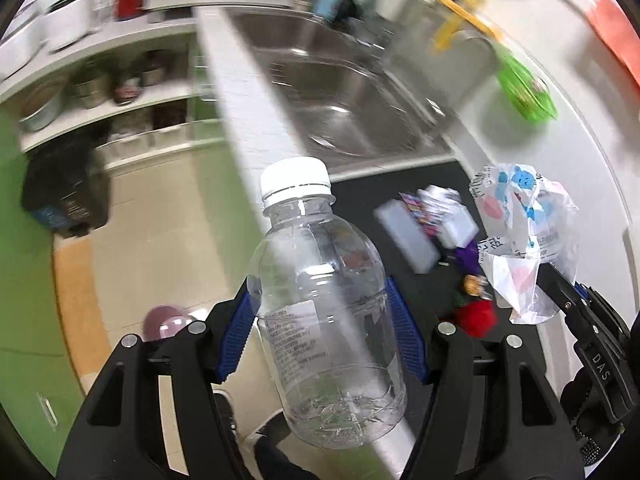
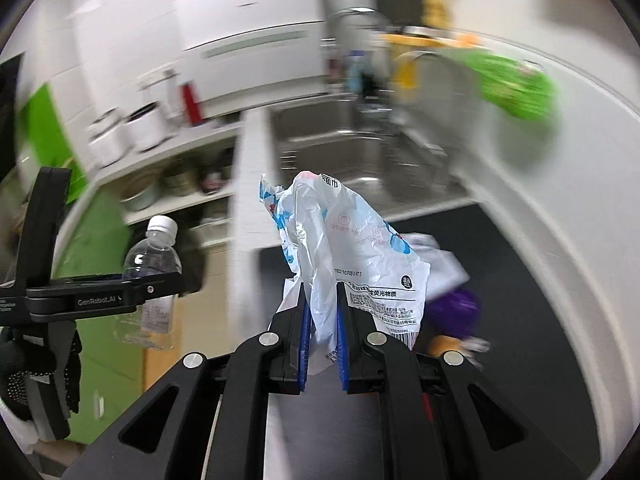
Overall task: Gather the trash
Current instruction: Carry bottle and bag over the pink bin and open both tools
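Gripping an empty clear plastic bottle (image 1: 324,304) with a white cap, the left gripper (image 1: 322,320) has its blue pads pressed against the bottle's two sides, jaws partly apart around its body; the bottle hangs off the surface, over the counter edge and floor. The right gripper (image 2: 323,328) has its jaws almost together, pinching a crumpled white plastic wrapper (image 2: 344,248) printed in blue and pink, which stands up from between the pads, clear of the dark mat (image 2: 520,280) below. On that mat lie a purple object (image 2: 454,308), a red fuzzy item (image 1: 478,316) and a white box (image 1: 412,236). Behind is a steel sink (image 1: 344,92), and a green packet (image 1: 528,88) lies on the white counter (image 1: 580,152).
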`<state>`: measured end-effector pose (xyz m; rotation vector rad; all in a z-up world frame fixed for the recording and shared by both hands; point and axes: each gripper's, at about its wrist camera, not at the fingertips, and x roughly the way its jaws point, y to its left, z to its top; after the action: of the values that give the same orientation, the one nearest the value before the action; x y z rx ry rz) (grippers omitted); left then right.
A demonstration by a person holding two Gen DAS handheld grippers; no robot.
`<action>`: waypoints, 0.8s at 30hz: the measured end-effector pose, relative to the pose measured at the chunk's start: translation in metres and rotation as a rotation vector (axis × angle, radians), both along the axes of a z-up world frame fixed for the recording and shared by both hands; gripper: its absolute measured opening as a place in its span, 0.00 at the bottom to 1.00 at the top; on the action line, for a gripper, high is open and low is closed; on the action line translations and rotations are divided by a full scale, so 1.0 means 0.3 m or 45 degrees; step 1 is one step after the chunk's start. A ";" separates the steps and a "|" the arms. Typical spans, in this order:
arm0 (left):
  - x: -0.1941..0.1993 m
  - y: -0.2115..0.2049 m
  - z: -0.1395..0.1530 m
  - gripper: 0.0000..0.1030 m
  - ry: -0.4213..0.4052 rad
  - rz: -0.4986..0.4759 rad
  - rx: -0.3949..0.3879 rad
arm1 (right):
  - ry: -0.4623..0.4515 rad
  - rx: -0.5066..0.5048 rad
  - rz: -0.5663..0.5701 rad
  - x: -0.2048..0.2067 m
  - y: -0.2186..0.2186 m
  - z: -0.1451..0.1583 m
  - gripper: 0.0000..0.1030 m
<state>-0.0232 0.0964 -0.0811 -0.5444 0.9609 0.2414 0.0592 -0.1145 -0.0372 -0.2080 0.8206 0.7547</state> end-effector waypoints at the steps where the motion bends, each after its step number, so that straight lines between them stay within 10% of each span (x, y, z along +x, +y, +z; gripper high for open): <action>1: -0.032 0.036 -0.006 0.62 0.004 0.024 0.006 | 0.012 0.001 0.052 -0.025 0.066 -0.013 0.10; 11: -0.361 0.420 -0.283 0.62 0.140 0.243 0.013 | 0.192 -0.105 0.369 -0.247 0.576 -0.316 0.10; 24: -0.473 0.703 -1.277 0.61 0.356 0.288 -0.192 | 0.454 -0.375 0.458 -0.324 0.898 -1.233 0.10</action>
<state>-0.1651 0.3074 -0.4641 -0.7729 1.1955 0.4591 -0.0378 0.1550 -0.4071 -0.5040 1.2549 1.0238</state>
